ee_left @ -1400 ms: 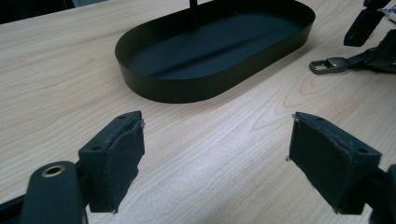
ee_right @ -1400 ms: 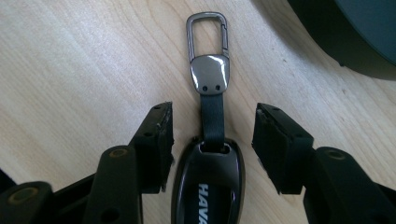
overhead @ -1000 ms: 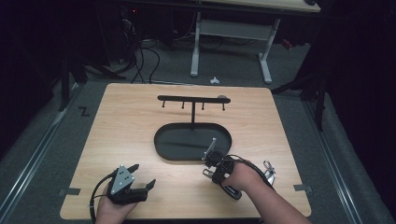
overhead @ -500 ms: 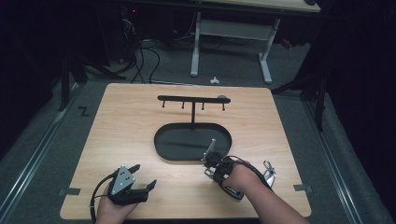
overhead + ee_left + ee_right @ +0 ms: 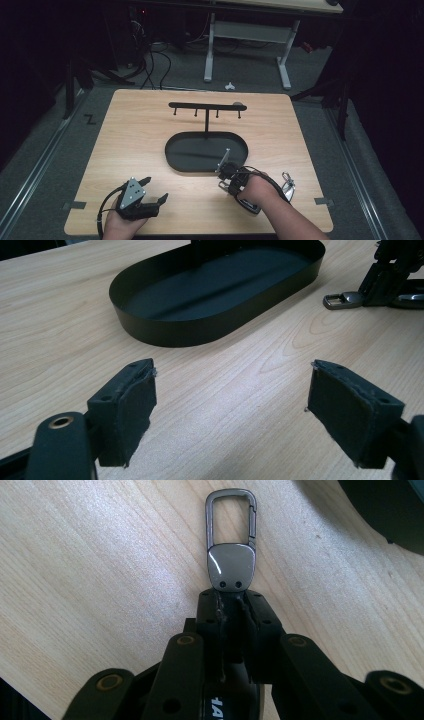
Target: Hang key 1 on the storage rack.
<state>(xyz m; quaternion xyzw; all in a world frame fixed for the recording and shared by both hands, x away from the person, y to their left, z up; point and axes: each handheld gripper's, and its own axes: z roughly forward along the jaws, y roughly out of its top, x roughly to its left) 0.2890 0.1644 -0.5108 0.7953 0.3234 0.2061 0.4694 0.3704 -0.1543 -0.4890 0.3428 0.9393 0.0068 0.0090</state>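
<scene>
My right gripper (image 5: 231,599) is shut on the dark end of a metal key clasp (image 5: 231,535), whose snap hook sticks out ahead over the wooden table; its jaws have just been closing on it. In the high view this gripper (image 5: 223,176) sits just off the front right rim of the black oval tray (image 5: 176,162). My left gripper (image 5: 230,405) stands open with bare table between its pads, near the front left of the table (image 5: 154,190). From the left gripper view the clasp (image 5: 342,300) shows low over the table beside the tray (image 5: 200,330).
A black rack with small hooks (image 5: 206,106) rises from the far side of the tray. A shiny metal clip (image 5: 287,182) lies right of the right forearm. A desk frame and cables stand on the floor beyond the table's far edge.
</scene>
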